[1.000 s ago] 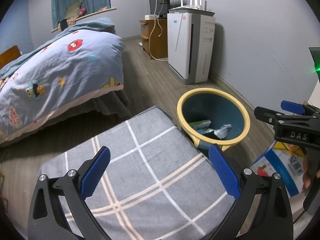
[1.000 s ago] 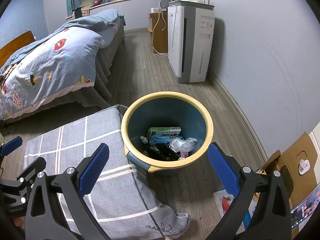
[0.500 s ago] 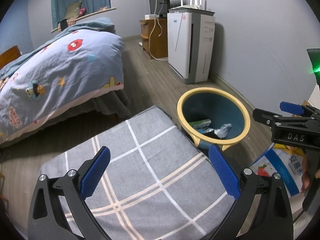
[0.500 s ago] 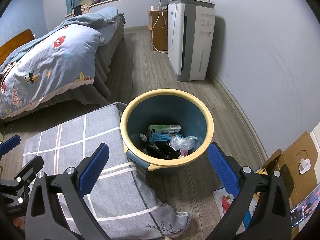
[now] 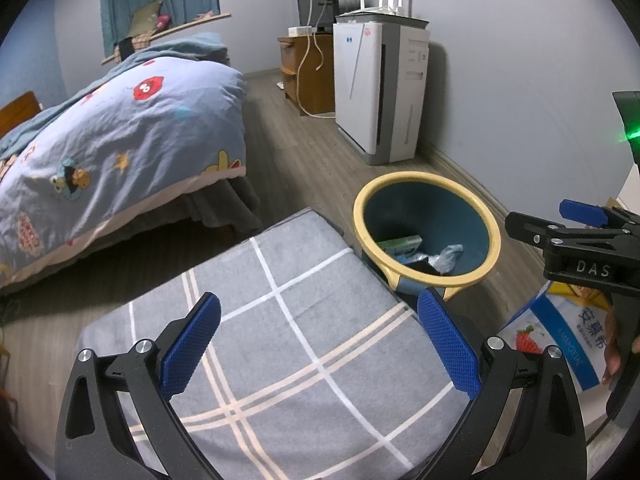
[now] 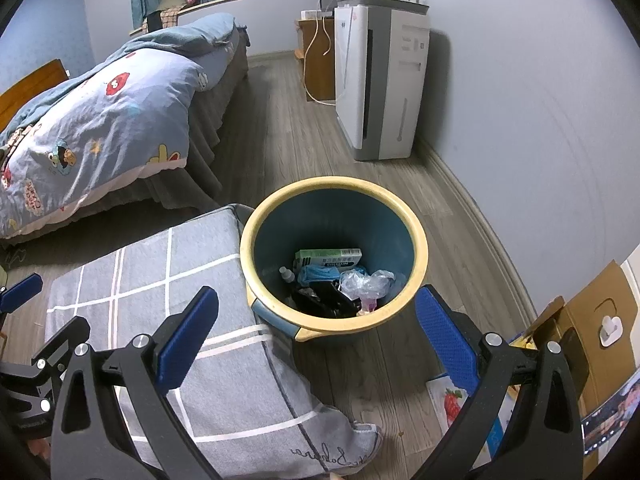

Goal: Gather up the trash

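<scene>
**Bin by the cushion, both tongs empty**

Blue bin (image 6: 334,250) with yellow rim at 12 o'clock from right gripper (image 6: 316,336), touching grey checked cushion (image 5: 280,340) at 9. Inside: green box, blue wad, clear bag (image 6: 366,284). Strawberry packet (image 5: 560,340) at 4. "DAS" readable on right gripper. Left gripper (image 5: 320,344) over cushion. Both spread wide, gripping nothing.
</scene>
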{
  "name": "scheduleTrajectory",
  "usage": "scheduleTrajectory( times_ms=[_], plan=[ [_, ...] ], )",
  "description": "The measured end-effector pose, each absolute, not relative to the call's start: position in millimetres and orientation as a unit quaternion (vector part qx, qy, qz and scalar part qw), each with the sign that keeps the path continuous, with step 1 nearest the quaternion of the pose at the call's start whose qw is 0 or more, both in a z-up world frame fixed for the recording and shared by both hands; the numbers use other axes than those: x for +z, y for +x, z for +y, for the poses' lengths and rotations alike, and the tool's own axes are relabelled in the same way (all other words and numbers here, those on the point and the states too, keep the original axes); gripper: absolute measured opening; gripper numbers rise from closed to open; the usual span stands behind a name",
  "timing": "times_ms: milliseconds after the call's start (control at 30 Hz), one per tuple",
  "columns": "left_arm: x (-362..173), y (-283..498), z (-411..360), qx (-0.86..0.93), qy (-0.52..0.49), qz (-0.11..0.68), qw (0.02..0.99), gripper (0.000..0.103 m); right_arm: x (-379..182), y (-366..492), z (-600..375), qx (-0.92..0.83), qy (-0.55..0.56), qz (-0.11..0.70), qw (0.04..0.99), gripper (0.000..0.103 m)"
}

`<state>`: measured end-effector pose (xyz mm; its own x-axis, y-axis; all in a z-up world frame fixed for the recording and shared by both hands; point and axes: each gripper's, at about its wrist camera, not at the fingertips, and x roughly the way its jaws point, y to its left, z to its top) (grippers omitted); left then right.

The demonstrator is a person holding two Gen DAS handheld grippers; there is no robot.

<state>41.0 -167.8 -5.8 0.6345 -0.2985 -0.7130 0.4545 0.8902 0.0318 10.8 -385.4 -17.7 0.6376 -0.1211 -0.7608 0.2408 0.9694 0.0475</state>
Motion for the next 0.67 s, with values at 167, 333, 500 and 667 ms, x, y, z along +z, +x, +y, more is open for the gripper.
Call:
scheduleTrajectory(
  times_ms=[167,333,500,667],
  plan=[
    [-6,35,-172,-0.225,0.128,0.366,0.894,0.098,-17,10,-386,-0.101,0.075,0.415,0.901,0.097],
    [-5,30,-179,-0.236,0.154,0.360,0.889,0.098,-17,11,-388,-0.102,0.077,0.418,0.900,0.097],
    [-1,32,-178,-0.232,0.149,0.359,0.891,0.098,-18,11,-390,-0.104,0.088,0.422,0.897,0.097],
    [3,41,-168,-0.228,0.113,0.375,0.892,0.098,-19,12,-390,-0.103,0.092,0.423,0.896,0.097]
  ],
)
